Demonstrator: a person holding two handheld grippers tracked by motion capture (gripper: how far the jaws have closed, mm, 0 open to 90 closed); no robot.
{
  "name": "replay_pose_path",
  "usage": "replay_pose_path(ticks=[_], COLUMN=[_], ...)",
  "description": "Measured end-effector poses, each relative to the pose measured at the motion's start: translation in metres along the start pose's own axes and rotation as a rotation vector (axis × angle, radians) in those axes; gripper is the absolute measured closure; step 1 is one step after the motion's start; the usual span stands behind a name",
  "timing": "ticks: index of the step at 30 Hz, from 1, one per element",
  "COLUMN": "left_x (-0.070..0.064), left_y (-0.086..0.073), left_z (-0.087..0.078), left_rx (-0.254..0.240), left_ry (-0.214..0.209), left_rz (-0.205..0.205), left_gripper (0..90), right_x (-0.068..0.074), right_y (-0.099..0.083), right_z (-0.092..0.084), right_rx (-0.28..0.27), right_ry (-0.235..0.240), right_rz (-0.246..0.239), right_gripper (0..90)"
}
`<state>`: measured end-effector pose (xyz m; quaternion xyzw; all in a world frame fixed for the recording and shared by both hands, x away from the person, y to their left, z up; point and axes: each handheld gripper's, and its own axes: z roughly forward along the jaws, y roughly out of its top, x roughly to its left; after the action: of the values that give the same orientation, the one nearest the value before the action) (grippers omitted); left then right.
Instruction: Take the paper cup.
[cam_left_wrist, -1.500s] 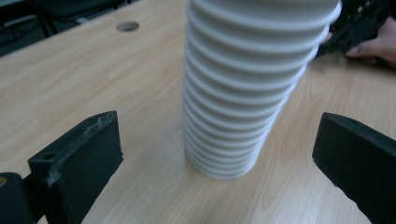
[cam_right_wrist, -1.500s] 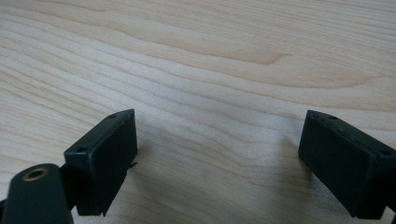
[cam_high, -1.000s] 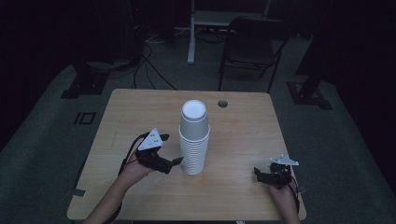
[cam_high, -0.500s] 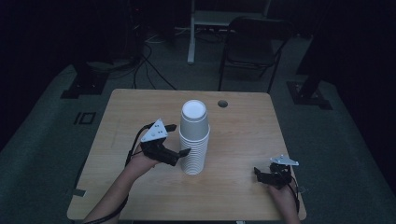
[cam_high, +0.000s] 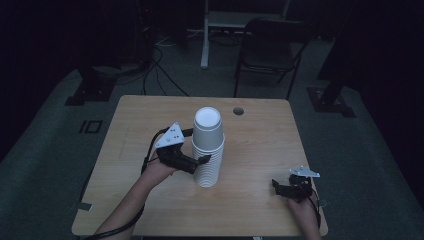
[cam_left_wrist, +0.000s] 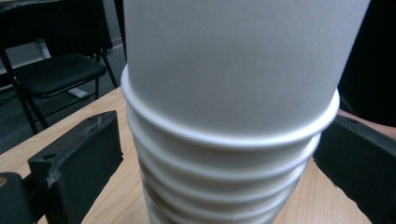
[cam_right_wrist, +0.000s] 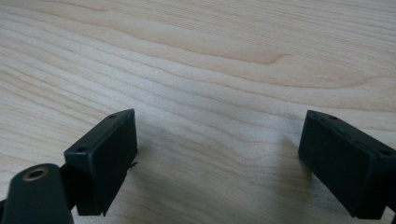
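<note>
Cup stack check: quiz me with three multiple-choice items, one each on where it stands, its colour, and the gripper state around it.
1. Where does the cup stack stand?
A. near the middle of the table
B. on the chair
C. on the floor

2. What colour are the cups?
A. red
B. white
C. green

3. How does the left gripper stand to the stack?
A. lying far off at the table's edge
B. shut flat on the table
C. open, one jaw on each side

Answers: 1 A, the high view shows it mid-table. 2 B, the cups are white in both views. 3 C, the left gripper view shows gaps beside both jaws.
</note>
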<state>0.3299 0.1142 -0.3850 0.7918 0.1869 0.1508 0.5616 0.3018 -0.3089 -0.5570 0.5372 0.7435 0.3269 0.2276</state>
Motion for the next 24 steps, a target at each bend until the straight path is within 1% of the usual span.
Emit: replay_pose_path(ticks=[1,5,6,11,15,17,20,22,23,24], left_x=[0.0001,0.0002,0.0003,0.0023,0.0021,0.0021,0.0021,0.0022,0.0024,0.0024], left_y=[0.0007,0.0023,0.0023,0.0024,0.0020,0.0019,0.0021,0.0024,0.0023,0.0024], left_z=[0.0013,0.0046,0.0049,0.0070,0.0062,0.0060,0.0056,0.0055,0.0055,0.0057], left_rx=[-0.001,0.000,-0.008,-0.012,-0.011,-0.011,-0.008,-0.006,-0.006,-0.006], left_ry=[-0.007,-0.012,-0.015,-0.028,-0.031,-0.032,-0.035,-0.036,-0.037,-0.036], left_rz=[-0.002,0.001,0.000,-0.019,-0.021,-0.024,-0.022,-0.019,-0.021,-0.021], left_gripper=[1.5,1.6,3.9,4.6,5.2,5.5,5.7,5.8,5.9,5.9], right_x=[0.0000,0.0000,0.0000,-0.0003,-0.0005,-0.0008,-0.0013,-0.0002,0.0010,0.0023], right_y=[0.0000,0.0000,0.0000,0.0001,0.0002,0.0010,0.0039,0.0060,0.0067,0.0073], right_z=[0.0000,0.0000,0.0000,-0.0001,0.0000,0.0002,0.0004,0.0000,-0.0005,-0.0010], right_rx=[0.000,0.000,0.000,0.002,0.002,0.007,0.029,0.045,0.046,0.043], right_ry=[0.000,0.000,0.000,0.003,0.004,0.007,0.013,0.040,0.045,0.061], right_rz=[0.000,0.000,0.000,-0.002,-0.004,-0.008,-0.015,-0.034,-0.037,-0.040], right_gripper=[11.1,11.1,11.1,11.0,11.0,10.8,10.8,10.5,10.5,10.5])
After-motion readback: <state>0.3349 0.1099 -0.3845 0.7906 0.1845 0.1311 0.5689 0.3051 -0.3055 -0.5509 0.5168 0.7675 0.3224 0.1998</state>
